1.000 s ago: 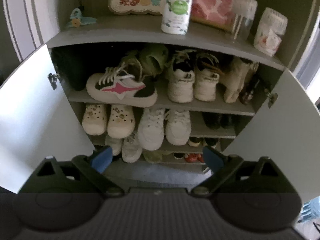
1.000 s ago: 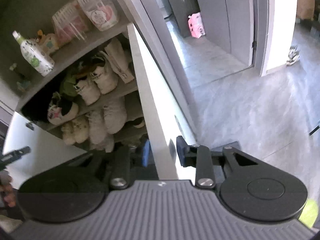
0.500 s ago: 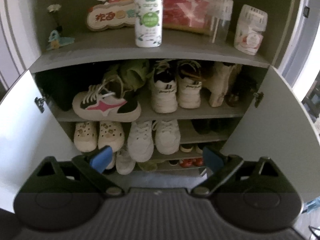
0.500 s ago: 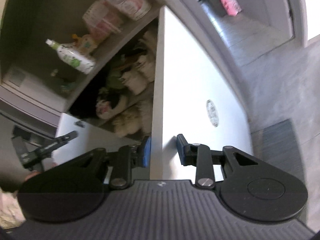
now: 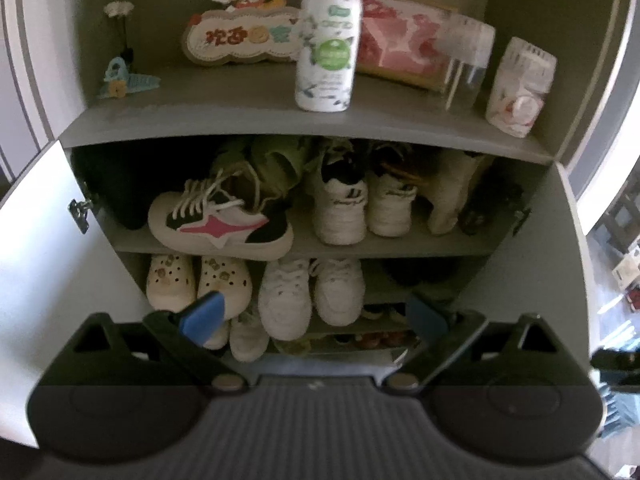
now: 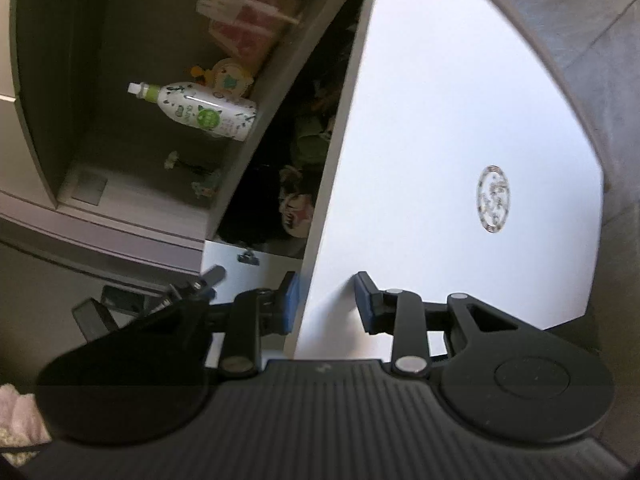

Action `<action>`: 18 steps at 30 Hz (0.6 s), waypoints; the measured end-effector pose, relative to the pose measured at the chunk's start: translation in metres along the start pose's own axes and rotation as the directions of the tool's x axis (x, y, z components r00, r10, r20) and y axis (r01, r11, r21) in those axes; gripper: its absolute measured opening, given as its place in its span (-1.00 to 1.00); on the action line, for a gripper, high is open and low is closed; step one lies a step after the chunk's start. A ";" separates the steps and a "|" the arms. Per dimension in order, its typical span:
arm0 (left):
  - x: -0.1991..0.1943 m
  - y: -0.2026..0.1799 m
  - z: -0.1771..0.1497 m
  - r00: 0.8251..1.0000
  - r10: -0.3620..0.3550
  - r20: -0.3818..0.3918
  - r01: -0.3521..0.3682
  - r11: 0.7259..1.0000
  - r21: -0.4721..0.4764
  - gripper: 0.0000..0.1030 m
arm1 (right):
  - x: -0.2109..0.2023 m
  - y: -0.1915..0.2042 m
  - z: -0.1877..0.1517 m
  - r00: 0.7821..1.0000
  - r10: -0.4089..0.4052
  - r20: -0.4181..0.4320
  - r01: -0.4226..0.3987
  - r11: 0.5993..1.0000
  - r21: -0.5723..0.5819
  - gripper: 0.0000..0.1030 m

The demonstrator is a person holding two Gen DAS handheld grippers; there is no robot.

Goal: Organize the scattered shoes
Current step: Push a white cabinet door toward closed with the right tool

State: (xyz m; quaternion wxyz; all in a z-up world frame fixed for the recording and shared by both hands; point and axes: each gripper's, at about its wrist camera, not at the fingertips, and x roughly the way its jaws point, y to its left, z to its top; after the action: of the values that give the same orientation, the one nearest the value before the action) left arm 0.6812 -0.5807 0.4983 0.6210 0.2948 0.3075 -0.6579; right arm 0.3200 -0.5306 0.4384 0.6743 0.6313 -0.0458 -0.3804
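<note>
On the upper shoe shelf [image 5: 400, 245] of the open cabinet, left side, lies the pink-star sneaker [image 5: 220, 222], long axis running left-right across the shelf, toe end toward the L door [image 5: 36, 280], sole hanging a bit over the front lip. Every other pair in there points toe-out: the white pair [image 5: 360, 204] just beside it, the clogs [image 5: 198, 286] and the white trainers [image 5: 310, 296] one shelf down. So that sneaker is the odd one, crosswise where its neighbours are lengthwise.

L gripper [image 5: 316, 316] hangs in front of the cabinet, blue pads spread wide, nothing between them. The sneaker sits up and a touch left of its centre line, well apart. R gripper [image 6: 326, 300] is at the R door [image 6: 440, 160]: pads straddle the door's edge, one on each side, a gap showing on the outer side, so part open, not clamped.

Shoes are shelved; whether that's tidy-up nearly done or a crosswise shoe awaiting a turn, can't say from here. If it is turned, the L gripper is the nearer one, and pads would need to close across the shoe's narrow width, i.e. front-to-back.
</note>
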 end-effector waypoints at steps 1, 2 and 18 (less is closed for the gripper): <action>0.005 0.008 0.007 1.000 -0.012 0.005 0.012 1.000 0.000 0.91 | 0.015 0.005 -0.001 1.000 0.009 0.011 -0.009 1.000 0.018 -0.35; 0.010 0.016 0.015 1.000 -0.024 0.010 0.024 1.000 0.000 0.91 | 0.028 0.009 -0.003 1.000 0.013 0.023 -0.013 0.999 0.033 -0.35; 0.065 0.131 0.083 0.993 -0.115 0.022 0.106 0.961 0.254 0.94 | 0.171 0.081 -0.004 0.906 -0.112 0.408 0.050 0.986 0.160 -0.41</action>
State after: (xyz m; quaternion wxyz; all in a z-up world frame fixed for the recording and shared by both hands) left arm 0.8079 -0.6915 0.4962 0.5464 0.3419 0.2260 -0.7304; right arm 0.4797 -0.6317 0.4378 0.5848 0.5849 -0.1895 -0.5291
